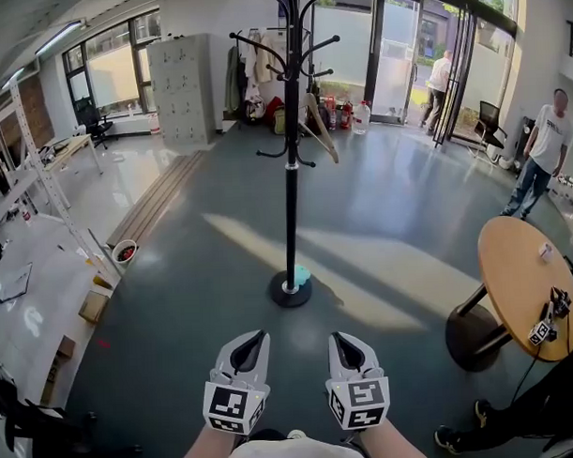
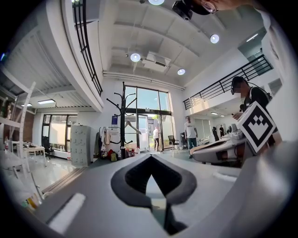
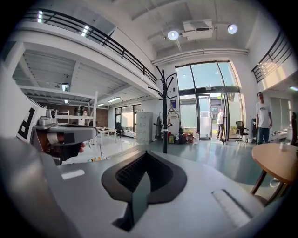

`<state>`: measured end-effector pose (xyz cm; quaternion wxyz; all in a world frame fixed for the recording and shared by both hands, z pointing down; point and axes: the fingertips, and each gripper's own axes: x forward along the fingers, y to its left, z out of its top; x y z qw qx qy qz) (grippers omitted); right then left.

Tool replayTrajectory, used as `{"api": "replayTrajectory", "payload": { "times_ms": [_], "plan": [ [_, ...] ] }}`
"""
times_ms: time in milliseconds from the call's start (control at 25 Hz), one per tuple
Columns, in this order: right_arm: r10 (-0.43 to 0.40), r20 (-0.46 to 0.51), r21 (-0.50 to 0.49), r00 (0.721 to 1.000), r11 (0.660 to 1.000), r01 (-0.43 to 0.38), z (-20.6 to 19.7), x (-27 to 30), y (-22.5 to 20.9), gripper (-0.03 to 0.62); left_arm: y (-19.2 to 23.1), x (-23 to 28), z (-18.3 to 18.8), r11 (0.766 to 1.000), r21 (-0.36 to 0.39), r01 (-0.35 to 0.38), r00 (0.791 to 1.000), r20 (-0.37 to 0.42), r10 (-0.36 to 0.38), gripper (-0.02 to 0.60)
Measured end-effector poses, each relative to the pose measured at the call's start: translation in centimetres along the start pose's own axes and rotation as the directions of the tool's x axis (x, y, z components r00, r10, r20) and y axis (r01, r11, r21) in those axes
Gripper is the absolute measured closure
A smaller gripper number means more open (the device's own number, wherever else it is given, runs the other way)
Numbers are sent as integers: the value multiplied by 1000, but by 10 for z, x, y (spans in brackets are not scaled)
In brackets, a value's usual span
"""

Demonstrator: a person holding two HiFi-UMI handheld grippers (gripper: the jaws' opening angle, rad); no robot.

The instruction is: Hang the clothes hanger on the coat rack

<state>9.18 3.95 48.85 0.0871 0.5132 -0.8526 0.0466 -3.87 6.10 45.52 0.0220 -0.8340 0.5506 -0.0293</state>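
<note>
The black coat rack [image 1: 290, 148] stands on its round base in the middle of the grey floor, a few steps ahead of me. A wooden clothes hanger [image 1: 321, 128] hangs from one of its hooks on the right side. It also shows small and far off as the hanger [image 2: 132, 125] on the rack [image 2: 123, 121], and as the hanger [image 3: 173, 111] on the rack [image 3: 164, 116]. My left gripper [image 1: 257, 340] and right gripper [image 1: 339, 340] are side by side low in the head view, pointing at the rack. Both are shut with nothing in them.
A round wooden table [image 1: 523, 281] stands at the right, with a marker-tagged device [image 1: 551, 319] at its edge. Two people [image 1: 546, 148] [image 1: 441, 77] are near the glass doors. A grey cabinet [image 1: 181, 86] is at the back left. A white workbench [image 1: 26, 308] and boxes [image 1: 94, 303] line the left.
</note>
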Motion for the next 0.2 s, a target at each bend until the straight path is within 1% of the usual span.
{"api": "replayTrajectory", "payload": {
  "times_ms": [200],
  "plan": [
    [-8,-4,1,1000,1000,8,-1,-4,0,569,-2,-3,0,1000,4,7,1000,6,-7,581]
  ]
}}
